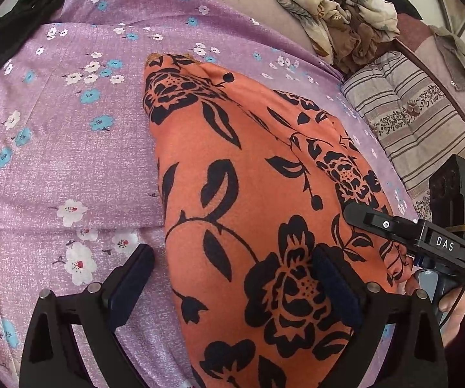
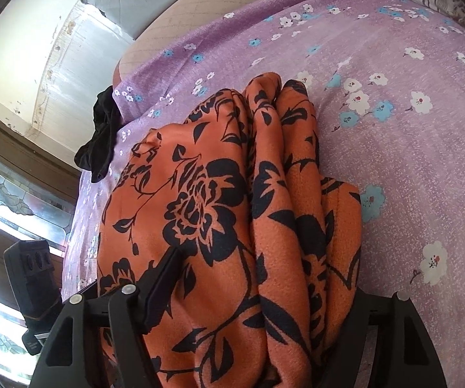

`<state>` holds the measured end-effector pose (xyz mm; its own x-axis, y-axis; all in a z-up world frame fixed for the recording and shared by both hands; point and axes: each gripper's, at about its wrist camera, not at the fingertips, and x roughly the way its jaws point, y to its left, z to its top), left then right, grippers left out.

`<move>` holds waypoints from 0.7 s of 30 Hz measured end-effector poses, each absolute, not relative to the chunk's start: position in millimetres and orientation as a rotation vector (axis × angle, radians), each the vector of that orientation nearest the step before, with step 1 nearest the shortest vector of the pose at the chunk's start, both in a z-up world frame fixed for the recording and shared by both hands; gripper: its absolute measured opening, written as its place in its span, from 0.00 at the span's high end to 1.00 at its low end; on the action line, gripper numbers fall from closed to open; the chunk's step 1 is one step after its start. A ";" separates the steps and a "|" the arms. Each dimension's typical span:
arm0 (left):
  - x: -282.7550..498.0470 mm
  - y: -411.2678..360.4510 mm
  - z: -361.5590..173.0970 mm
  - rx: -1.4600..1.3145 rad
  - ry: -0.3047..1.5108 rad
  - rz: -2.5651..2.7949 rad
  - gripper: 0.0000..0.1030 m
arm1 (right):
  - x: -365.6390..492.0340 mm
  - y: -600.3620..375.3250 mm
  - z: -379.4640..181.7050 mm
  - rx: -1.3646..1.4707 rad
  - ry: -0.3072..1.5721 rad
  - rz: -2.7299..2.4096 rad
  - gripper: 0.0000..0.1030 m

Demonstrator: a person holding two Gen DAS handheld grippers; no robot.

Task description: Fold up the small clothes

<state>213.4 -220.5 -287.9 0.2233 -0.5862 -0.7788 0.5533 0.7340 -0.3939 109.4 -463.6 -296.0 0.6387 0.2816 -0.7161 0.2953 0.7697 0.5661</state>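
Orange black-flowered folded cloth [image 1: 248,194] on lilac floral bedsheet [image 1: 54,145]. Left gripper [image 1: 232,287] spread wide, ungripped; right gripper [image 2: 258,278] straddles folds, grip unclear. Only right view shows window [image 2: 9,200].

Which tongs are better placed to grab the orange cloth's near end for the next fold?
Probably the right tongs: open, they straddle the bunched near end of the orange floral cloth. The left tongs, also open, take in only its edge, half over the purple sheet.

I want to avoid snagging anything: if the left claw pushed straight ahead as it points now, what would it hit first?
Probably the orange floral garment, whose left edge lies between the open left claw. Depth is uncertain; the purple sheet lies just beneath.
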 end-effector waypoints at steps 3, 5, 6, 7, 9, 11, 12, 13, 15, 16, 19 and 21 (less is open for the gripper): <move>209.1 -231.9 -280.7 -0.007 1.073 -0.788 0.22 | 107.5 -460.7 -293.3 0.698 0.897 -0.033 0.34; 206.2 -234.6 -278.2 0.039 1.057 -0.780 0.25 | 106.9 -456.0 -289.7 0.665 0.896 -0.057 0.36; 205.7 -234.7 -276.7 0.045 1.052 -0.779 0.29 | 107.3 -452.4 -287.1 0.644 0.893 -0.071 0.37; 205.5 -233.7 -274.9 0.046 1.047 -0.777 0.33 | 107.8 -448.6 -284.6 0.622 0.890 -0.086 0.38; 205.3 -231.4 -271.0 0.049 1.037 -0.771 0.40 | 106.9 -443.1 -279.8 0.587 0.881 -0.112 0.39; 203.8 -225.1 -267.4 0.052 1.028 -0.764 0.47 | 105.2 -439.2 -275.5 0.563 0.869 -0.135 0.41; 202.9 -222.8 -265.6 0.053 1.024 -0.761 0.50 | 103.7 -437.0 -273.3 0.553 0.862 -0.145 0.42; 201.9 -221.0 -263.6 0.055 1.019 -0.758 0.53 | 102.4 -435.1 -270.8 0.545 0.854 -0.154 0.44; 197.6 -216.6 -258.1 0.063 1.005 -0.750 0.55 | 100.0 -431.0 -265.2 0.526 0.834 -0.168 0.47; 195.0 -214.1 -255.1 0.070 0.995 -0.746 0.56 | 98.5 -429.1 -262.4 0.520 0.824 -0.170 0.49; 187.9 -208.4 -243.1 0.105 0.943 -0.711 0.57 | 95.9 -422.3 -257.0 0.516 0.809 -0.148 0.57; 184.9 -198.0 -234.6 0.105 0.917 -0.698 0.58 | 97.3 -411.9 -257.4 0.494 0.816 -0.132 0.59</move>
